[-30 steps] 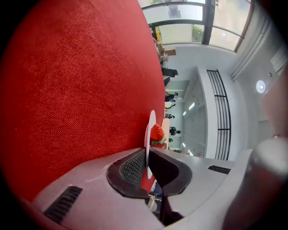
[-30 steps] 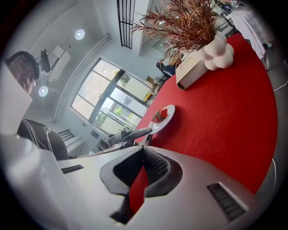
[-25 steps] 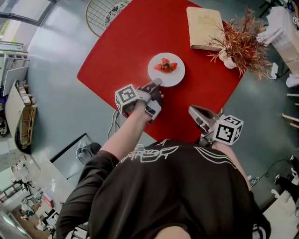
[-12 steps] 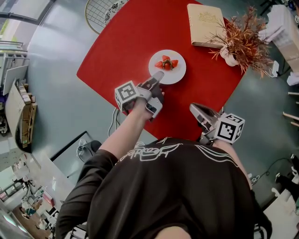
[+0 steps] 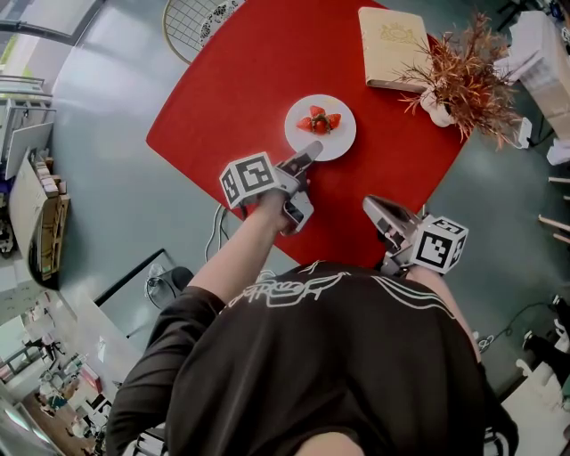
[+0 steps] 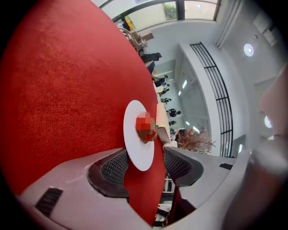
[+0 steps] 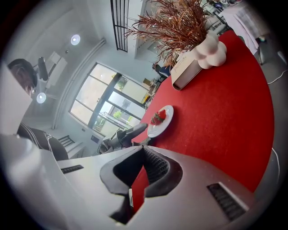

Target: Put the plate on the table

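Observation:
A white plate [image 5: 337, 142] with strawberries [image 5: 319, 120] lies flat on the red table [image 5: 240, 80]. My left gripper [image 5: 305, 158] sits at the plate's near rim. In the left gripper view its jaws have just been opening and stand wide. The plate [image 6: 135, 148] pokes its near edge between the left gripper [image 6: 146, 164] pads, which stand apart from it. My right gripper [image 5: 370, 207] hovers over the table's near edge, to the right. Its jaws [image 7: 143, 152] are closed together with nothing held. The right gripper view shows the plate [image 7: 163, 122] ahead to the left.
A cream book [image 5: 392, 49] lies at the table's far side. Beside it, at the right edge, a dried reddish plant [image 5: 463, 76] stands in a white vase [image 5: 432, 111]. A round wire rack [image 5: 191, 27] sits beyond the table's far left corner. Grey floor surrounds the table.
The left gripper's jaws have opened off the plate's rim and the gripper has rolled, its marker cube now facing up more. The plate rests on the table. The right gripper stayed put.

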`<state>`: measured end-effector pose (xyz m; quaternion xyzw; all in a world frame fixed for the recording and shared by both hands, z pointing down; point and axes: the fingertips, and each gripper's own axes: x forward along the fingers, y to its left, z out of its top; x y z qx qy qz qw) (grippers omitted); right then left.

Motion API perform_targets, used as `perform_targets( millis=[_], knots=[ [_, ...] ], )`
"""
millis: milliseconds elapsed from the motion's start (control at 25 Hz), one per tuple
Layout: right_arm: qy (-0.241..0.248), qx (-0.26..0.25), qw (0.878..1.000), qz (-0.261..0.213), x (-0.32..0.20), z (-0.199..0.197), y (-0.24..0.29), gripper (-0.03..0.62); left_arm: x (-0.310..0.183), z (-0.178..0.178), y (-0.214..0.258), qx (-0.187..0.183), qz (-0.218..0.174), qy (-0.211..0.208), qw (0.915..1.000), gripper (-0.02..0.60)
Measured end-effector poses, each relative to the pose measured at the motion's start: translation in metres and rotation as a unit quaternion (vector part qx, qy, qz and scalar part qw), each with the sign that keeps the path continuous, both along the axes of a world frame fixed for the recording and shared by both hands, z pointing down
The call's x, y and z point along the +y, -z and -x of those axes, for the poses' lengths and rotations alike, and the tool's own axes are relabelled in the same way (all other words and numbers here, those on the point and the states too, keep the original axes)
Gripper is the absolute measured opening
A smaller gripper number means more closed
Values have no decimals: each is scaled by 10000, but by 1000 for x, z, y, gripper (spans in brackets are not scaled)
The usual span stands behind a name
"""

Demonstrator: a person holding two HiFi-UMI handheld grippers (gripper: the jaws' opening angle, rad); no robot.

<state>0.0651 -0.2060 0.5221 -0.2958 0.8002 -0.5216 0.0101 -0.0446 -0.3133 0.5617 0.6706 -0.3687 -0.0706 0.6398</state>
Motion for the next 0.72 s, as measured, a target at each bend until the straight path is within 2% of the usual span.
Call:
perform_targets(
  millis=[160,280,480,720],
  knots=[
    [-4,0,10000,25,0,1,-1,8,2,-2,-1,-324,-44,-261,9991,242],
    [-26,-1,10000,65,2,0,-2,8,5,-4,-2,-778,-201,-565,9952,242],
    [-29,17,9999,101,2,-1,-5,8,8,-7,-6,-1619,-415,-985,9810,242],
    [-1,-28,9999,139,2,3,-4,8,14,-9,-7,-2246,-627,-1483,9611,245]
  ],
)
